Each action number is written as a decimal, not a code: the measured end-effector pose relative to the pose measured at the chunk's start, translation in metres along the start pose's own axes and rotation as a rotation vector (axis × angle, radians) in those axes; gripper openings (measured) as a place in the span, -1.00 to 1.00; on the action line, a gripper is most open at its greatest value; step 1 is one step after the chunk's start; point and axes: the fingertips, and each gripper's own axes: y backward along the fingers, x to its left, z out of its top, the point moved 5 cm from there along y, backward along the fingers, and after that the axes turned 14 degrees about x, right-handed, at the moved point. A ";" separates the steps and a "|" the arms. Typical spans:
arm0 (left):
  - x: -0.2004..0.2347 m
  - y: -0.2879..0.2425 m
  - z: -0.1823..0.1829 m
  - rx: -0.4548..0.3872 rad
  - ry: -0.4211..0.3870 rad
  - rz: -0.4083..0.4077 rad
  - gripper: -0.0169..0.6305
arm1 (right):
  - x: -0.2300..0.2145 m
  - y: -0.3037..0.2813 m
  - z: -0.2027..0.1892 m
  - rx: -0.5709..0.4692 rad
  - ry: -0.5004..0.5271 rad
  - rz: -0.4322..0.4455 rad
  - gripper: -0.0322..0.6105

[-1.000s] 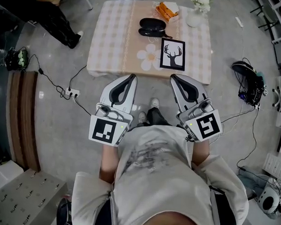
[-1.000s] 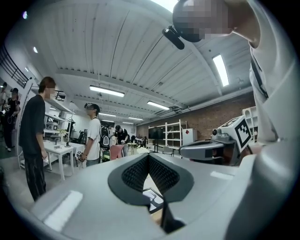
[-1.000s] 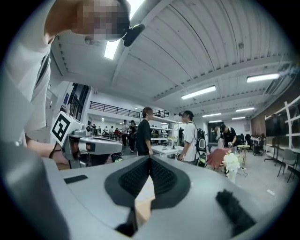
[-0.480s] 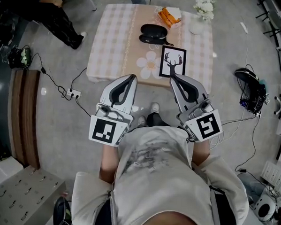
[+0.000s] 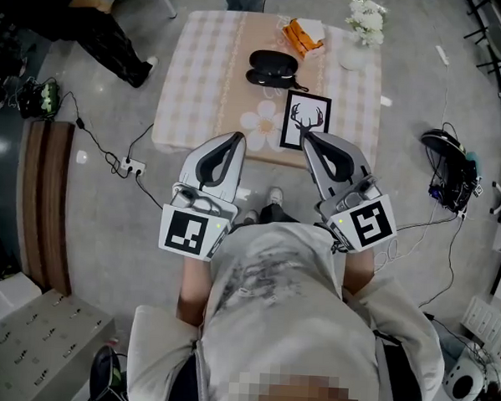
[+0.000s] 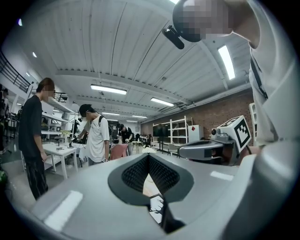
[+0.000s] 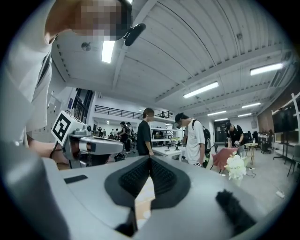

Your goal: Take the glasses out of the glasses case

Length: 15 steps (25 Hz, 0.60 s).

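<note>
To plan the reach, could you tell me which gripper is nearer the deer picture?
Right. The right gripper points at the near edge of the deer picture; the left gripper sits further left.

Bright ceiling strip-lights, fisheye-warped edges

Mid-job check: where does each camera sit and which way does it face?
Head view: on the head, steeply down at the table and glasses case; shows torso, left gripper, right gripper.
Left gripper view: on that gripper, along its shut jaws across the room; right gripper at right.
Right gripper view: likewise, shut jaws; left gripper at left.
Shared: flowers appear in head and right gripper views.
</note>
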 end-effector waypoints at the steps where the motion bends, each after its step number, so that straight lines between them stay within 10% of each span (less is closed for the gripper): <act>1: 0.000 -0.002 0.001 0.001 0.000 0.003 -0.92 | -0.003 -0.001 0.000 0.000 0.001 0.004 -0.85; 15: 0.002 -0.026 0.009 0.029 0.015 0.022 -0.92 | -0.030 -0.013 0.005 -0.011 0.003 0.036 -0.85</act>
